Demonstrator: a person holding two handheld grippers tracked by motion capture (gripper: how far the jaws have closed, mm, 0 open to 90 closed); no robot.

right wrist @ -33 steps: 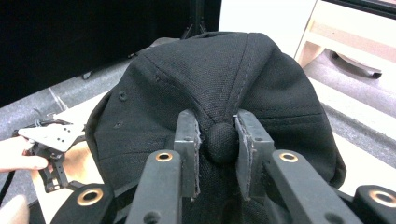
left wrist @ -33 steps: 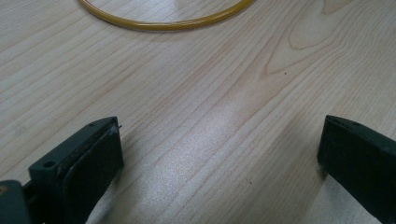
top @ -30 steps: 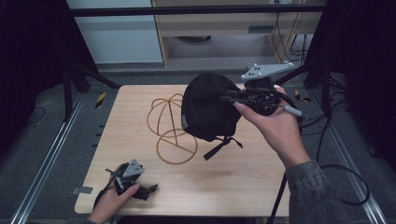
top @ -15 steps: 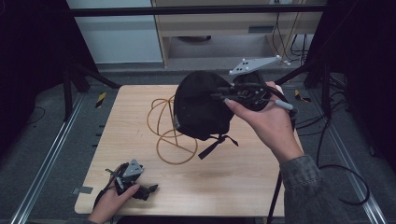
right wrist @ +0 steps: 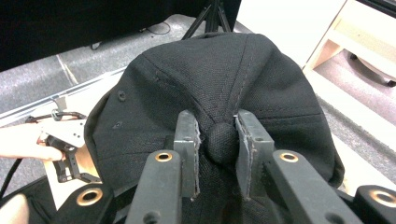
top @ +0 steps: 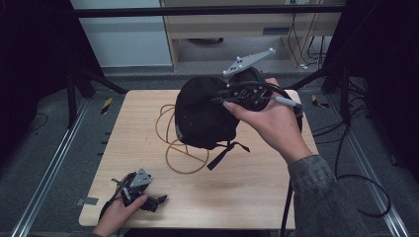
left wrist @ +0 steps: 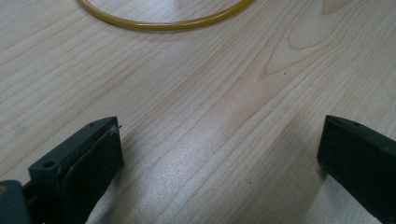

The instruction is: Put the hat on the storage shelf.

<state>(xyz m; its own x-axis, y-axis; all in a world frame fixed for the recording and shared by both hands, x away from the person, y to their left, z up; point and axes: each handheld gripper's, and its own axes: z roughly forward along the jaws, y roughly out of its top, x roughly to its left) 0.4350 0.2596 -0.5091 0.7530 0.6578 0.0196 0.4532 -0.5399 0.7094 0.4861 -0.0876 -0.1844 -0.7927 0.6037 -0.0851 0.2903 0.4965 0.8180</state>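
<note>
1. The right tongs [right wrist: 219, 144] are pinching the small top button [right wrist: 222, 142] of a black cap [top: 202, 116]; both pads press on the button from its two sides.
2. In the right gripper view the crown of the cap spreads out beyond the jaws, with its seams running down to the button.
3. In the high view the cap hangs in the air above the far middle part of the desk [top: 257, 187], and it does not touch the wood.
4. The cap sits just to the left of the right hand [top: 269, 116], and the right tongs [top: 225, 98] point into it from the right side.
5. A black strap [top: 225, 152] of the cap hangs down from its lower edge towards the desk.
6. A yellow cord [top: 180, 153] lies in loops on the desk, partly under the cap.
7. The left tongs [top: 155, 201] rest at the near left corner of the desk, well apart from the cap.
8. In the left gripper view the left tongs [left wrist: 219, 158] are spread wide, with bare wood between the jaws, and a curve of the yellow cord [left wrist: 163, 21] lies farther ahead.
</note>
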